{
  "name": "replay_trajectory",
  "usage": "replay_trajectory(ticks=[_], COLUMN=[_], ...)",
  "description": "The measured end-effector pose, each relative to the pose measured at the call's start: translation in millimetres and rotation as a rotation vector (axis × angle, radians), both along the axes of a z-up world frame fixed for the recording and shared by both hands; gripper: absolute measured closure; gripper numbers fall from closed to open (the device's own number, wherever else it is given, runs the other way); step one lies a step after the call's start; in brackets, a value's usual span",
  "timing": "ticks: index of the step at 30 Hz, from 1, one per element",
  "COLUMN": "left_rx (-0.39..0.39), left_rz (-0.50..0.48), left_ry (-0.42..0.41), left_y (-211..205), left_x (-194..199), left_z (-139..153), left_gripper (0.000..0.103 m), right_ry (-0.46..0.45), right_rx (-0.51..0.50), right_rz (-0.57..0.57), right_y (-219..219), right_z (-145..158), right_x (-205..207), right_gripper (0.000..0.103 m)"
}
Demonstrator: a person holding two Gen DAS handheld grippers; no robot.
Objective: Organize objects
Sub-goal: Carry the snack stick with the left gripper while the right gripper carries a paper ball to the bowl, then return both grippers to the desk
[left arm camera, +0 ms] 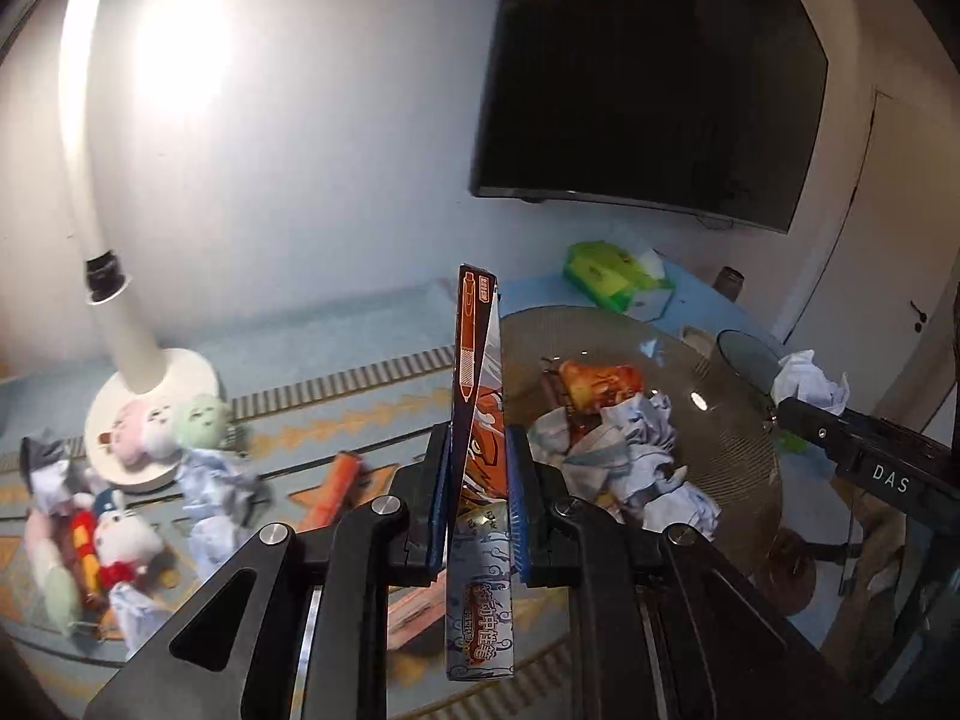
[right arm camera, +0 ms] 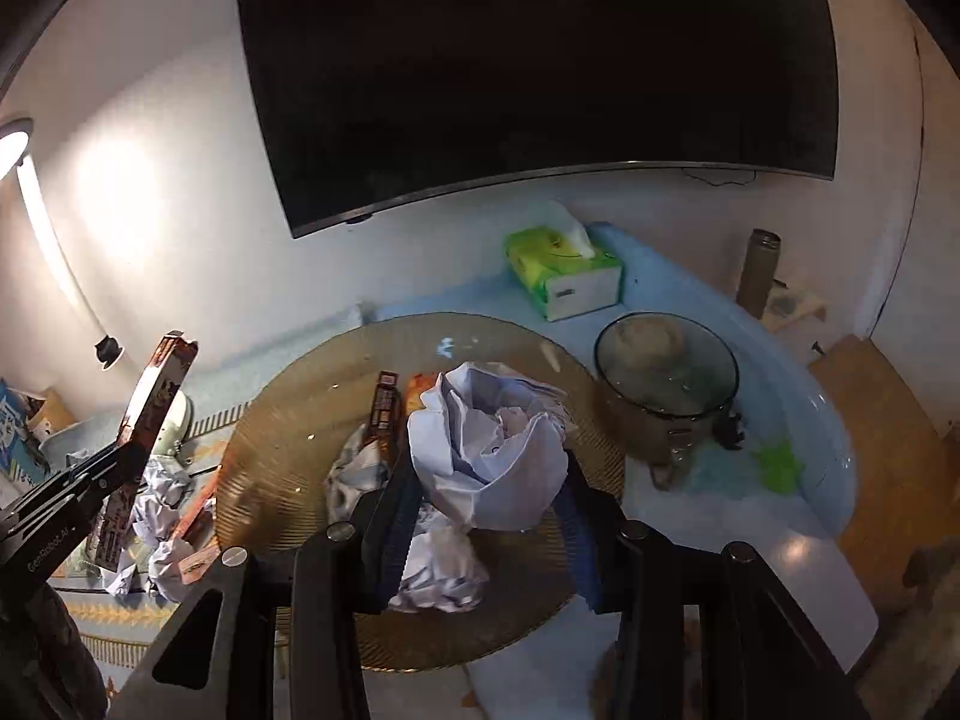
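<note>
My left gripper [left arm camera: 477, 498] is shut on a long pen box [left arm camera: 477, 420] printed in orange and white, held upright above the table left of a round brown glass plate [left arm camera: 729, 438]. It also shows in the right wrist view [right arm camera: 141, 450]. My right gripper [right arm camera: 486, 480] is shut on a crumpled white paper ball [right arm camera: 495, 450], held over the plate [right arm camera: 288, 432]. The plate holds more crumpled paper [left arm camera: 636, 450] and snack packets [left arm camera: 600, 384]. The right gripper shows in the left wrist view at the right edge [left arm camera: 804, 414] with its paper ball [left arm camera: 810, 378].
Plush toys [left arm camera: 129, 534], crumpled paper [left arm camera: 210, 492] and an orange box [left arm camera: 336, 486] lie on the patterned cloth at left, near a white lamp base [left arm camera: 156, 384]. A green tissue box [right arm camera: 561, 270], a glass bowl [right arm camera: 666, 369] and a bottle [right arm camera: 759, 267] stand at the back right.
</note>
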State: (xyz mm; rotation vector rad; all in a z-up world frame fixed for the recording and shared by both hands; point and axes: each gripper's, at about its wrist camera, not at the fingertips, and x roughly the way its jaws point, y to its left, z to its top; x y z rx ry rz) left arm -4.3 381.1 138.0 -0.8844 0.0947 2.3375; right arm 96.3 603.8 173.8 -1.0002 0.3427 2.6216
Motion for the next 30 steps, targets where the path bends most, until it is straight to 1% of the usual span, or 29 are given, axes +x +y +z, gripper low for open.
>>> replay_trajectory(ticks=[1,2,3,4,5,7,8,10,12,16,19,21,22,23,24,26,27,29,30], left_rx=[0.001,0.012,0.019,0.012,-0.001,-0.016,-0.013,0.014,0.032,0.003,-0.038,-0.078,-0.112,-0.147,-0.171,-0.189,-0.193,-0.221,-0.219], left_rz=[-0.007,-0.015,-0.021,-0.014,-0.008,-0.006,0.002,0.023,0.067,0.175,0.290,0.375,0.414,0.452,0.485,0.549,0.581,0.638,0.639], left_ry=[-0.010,-0.022,-0.037,-0.046,-0.040,-0.012,-0.008,-0.018,-0.010,0.024,0.041,0.055,0.059,0.057,0.044,-0.007,-0.023,-0.028,-0.075], left_y=[10.9,19.4,25.6,29.3,30.5,23.0,14.6,-10.0,-37.6,-111.5,-175.2,-215.8,-234.8,-253.5,-271.7,-300.4,-313.9,-328.4,-332.5], left_x=[-1.2,-2.7,-3.7,-3.2,-1.6,5.2,7.1,8.5,11.9,24.1,34.4,42.1,45.2,47.6,48.7,45.0,43.9,41.7,38.6], left_z=[-2.7,-5.5,-8.2,-10.0,-11.1,-10.3,-8.2,-3.1,0.8,0.4,-11.0,-23.9,-32.7,-43.0,-53.0,-74.6,-82.9,-96.9,-101.4], left_gripper=[0.089,0.085,0.076,0.056,0.046,0.040,0.039,0.036,0.034,0.030,0.024,0.018,0.015,0.013,0.013,0.013,0.013,0.013,0.013], right_ry=[-0.008,-0.019,-0.028,-0.029,-0.023,-0.001,0.010,0.029,0.049,0.081,0.106,0.128,0.132,0.123,0.092,0.034,0.023,0.004,-0.009], right_rx=[-0.008,-0.011,-0.015,-0.015,-0.013,-0.023,-0.023,-0.029,-0.051,-0.065,-0.089,-0.109,-0.114,-0.119,-0.127,-0.154,-0.162,-0.183,-0.196], right_rz=[0.006,0.011,0.020,0.016,0.013,0.029,0.030,0.036,0.073,0.177,0.272,0.328,0.352,0.371,0.390,0.408,0.405,0.391,0.378], right_y=[5.7,10.2,13.9,17.2,18.2,15.1,13.3,6.6,-10.0,-62.5,-111.4,-144.8,-161.2,-176.5,-190.4,-209.6,-215.8,-221.9,-221.5], right_z=[-0.8,-2.1,-4.2,-4.6,-4.0,-2.1,-0.1,2.5,5.4,7.2,-0.1,-14.0,-24.7,-36.2,-49.6,-73.0,-82.5,-98.4,-106.8], right_x=[-3.1,-7.7,-11.9,-12.0,-9.4,-4.5,-0.4,5.9,12.3,21.6,29.1,35.4,37.3,36.3,31.5,17.8,12.2,2.8,-2.5], right_gripper=[0.060,0.053,0.045,0.026,0.019,0.019,0.019,0.018,0.018,0.018,0.012,0.006,0.000,0.000,0.000,0.000,0.000,0.000,0.000])
